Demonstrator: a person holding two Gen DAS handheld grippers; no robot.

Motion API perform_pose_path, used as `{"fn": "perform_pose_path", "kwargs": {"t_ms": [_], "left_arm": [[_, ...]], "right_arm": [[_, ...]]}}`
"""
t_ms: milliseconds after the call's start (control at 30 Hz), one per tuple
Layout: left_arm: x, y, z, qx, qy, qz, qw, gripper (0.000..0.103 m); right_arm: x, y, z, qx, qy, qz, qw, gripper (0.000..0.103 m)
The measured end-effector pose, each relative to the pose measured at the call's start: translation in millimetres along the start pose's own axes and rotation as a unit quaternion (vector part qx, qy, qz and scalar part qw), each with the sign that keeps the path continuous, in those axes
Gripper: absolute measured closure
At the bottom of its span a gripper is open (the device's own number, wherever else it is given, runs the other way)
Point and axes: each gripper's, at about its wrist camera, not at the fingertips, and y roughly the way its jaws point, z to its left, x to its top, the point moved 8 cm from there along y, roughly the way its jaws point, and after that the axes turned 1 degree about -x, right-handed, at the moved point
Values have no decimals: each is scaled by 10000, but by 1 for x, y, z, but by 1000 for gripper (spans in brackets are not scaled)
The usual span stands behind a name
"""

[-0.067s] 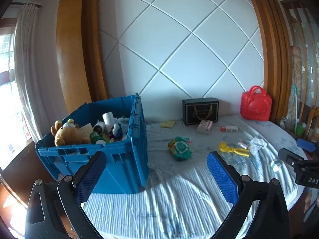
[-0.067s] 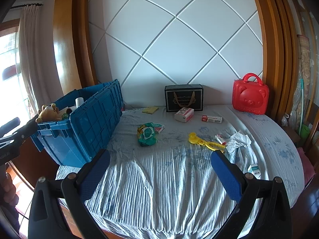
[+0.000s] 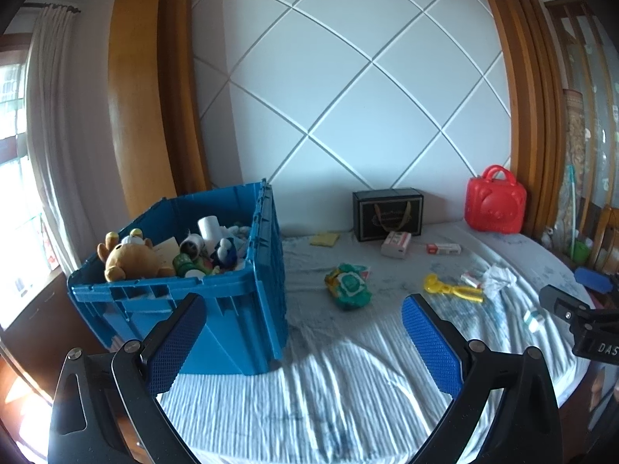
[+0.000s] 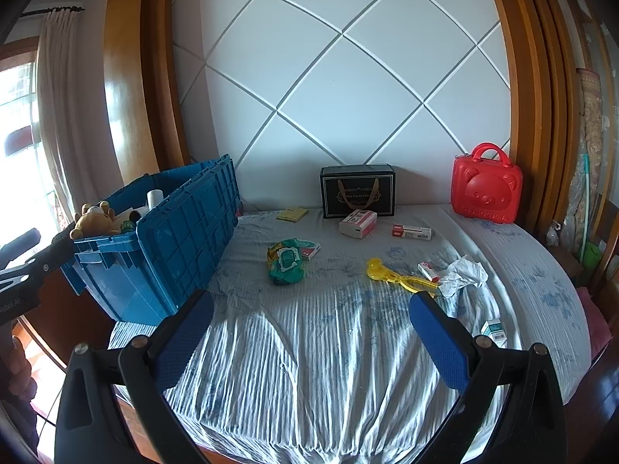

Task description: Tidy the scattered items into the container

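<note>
both the left hand-held gripper (image 3: pixel 301 340) and right hand-held gripper (image 4: pixel 309 340) gape empty above the bed (image 4: pixel 329 367); blue crate (image 4: pixel 182 239) at its left edge, green pouch (image 4: pixel 286 261) mid-bed, yellow scoop (image 4: pixel 390 274) rightward.

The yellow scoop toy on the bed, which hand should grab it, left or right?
Probably the right. The yellow scoop toy lies just beyond the right gripper, near its right finger. The left gripper sits by the blue crate, farther away. Both are open and empty.
</note>
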Motion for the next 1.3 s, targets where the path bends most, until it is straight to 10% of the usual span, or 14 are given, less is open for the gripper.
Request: {"fn": "perform_pose_path", "kwargs": {"t_ms": [1300], "left_arm": [[-13, 8, 41, -38, -126, 70, 9999, 1]], "right_arm": [[-7, -2, 20, -155, -40, 34, 9999, 0]]}}
